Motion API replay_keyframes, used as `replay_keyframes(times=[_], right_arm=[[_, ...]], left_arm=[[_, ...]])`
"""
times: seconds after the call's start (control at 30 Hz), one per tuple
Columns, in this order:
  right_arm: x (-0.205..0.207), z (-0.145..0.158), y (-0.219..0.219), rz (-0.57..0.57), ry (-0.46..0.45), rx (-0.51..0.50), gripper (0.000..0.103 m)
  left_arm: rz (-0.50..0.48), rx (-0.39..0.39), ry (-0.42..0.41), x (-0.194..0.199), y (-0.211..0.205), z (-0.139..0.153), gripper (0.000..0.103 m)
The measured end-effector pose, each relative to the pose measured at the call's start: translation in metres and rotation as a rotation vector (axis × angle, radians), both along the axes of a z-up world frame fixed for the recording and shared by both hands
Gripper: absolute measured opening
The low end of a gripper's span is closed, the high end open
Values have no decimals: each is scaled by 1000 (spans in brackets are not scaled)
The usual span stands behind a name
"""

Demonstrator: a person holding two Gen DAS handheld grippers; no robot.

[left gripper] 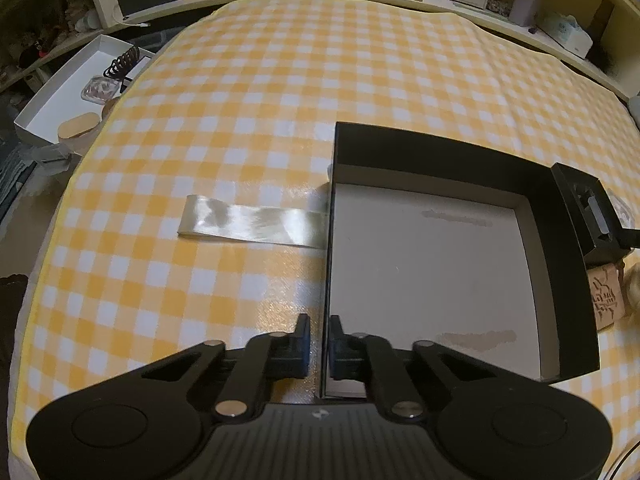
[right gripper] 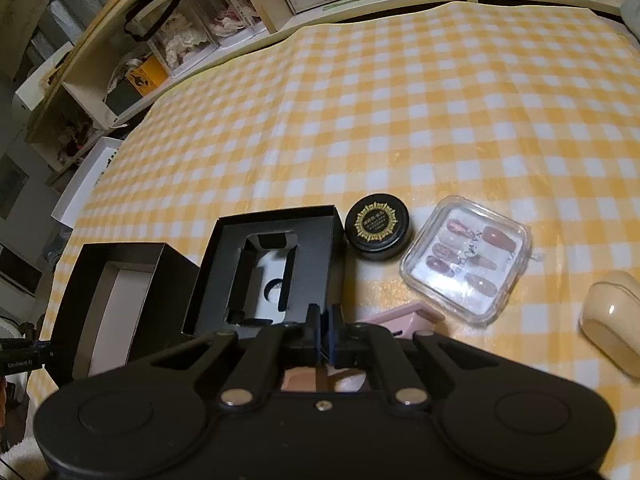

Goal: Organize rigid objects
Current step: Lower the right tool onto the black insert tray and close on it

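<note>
Progress appears slight: the large black box [left gripper: 440, 260] stands open on the checked cloth [left gripper: 260, 80] with its pale floor bare, nothing yet placed inside. The left gripper [left gripper: 319, 340] has its jaws nearly together astride the box's near-left wall, clamped on that thin wall as far as the view shows, presumably steadying it. A ribbon [left gripper: 252, 226] trails from that same wall across the cloth. The right gripper [right gripper: 325, 328] hangs low over the near edge of the smaller insert box [right gripper: 272, 268], jaws close together with a narrow gap; whether anything is pinched between them cannot be told. Loose items remain on the cloth to the right of the boxes: a round black jar [right gripper: 378, 226] just beside the insert box, a clear nail case [right gripper: 466, 258] beside the jar, a pink item [right gripper: 404, 316] partly hidden behind the gripper, and a cream object [right gripper: 612, 324] at the far right. By this evidence all sorting is still outstanding; each loose item awaits transfer into the box.
</note>
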State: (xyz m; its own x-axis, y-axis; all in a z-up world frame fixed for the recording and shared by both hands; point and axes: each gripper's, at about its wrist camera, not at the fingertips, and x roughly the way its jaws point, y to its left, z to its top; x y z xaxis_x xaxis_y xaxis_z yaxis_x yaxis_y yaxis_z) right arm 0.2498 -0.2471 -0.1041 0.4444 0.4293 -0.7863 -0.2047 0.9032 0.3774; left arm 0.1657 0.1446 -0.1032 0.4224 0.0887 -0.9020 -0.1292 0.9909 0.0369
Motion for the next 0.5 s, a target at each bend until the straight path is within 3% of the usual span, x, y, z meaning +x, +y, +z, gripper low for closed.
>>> replay_keyframes(times=[0.5], right_arm=[[-12,13,-19,-321,26,235,3]], left_arm=[[1,-14,2,0,-2,-1,4]])
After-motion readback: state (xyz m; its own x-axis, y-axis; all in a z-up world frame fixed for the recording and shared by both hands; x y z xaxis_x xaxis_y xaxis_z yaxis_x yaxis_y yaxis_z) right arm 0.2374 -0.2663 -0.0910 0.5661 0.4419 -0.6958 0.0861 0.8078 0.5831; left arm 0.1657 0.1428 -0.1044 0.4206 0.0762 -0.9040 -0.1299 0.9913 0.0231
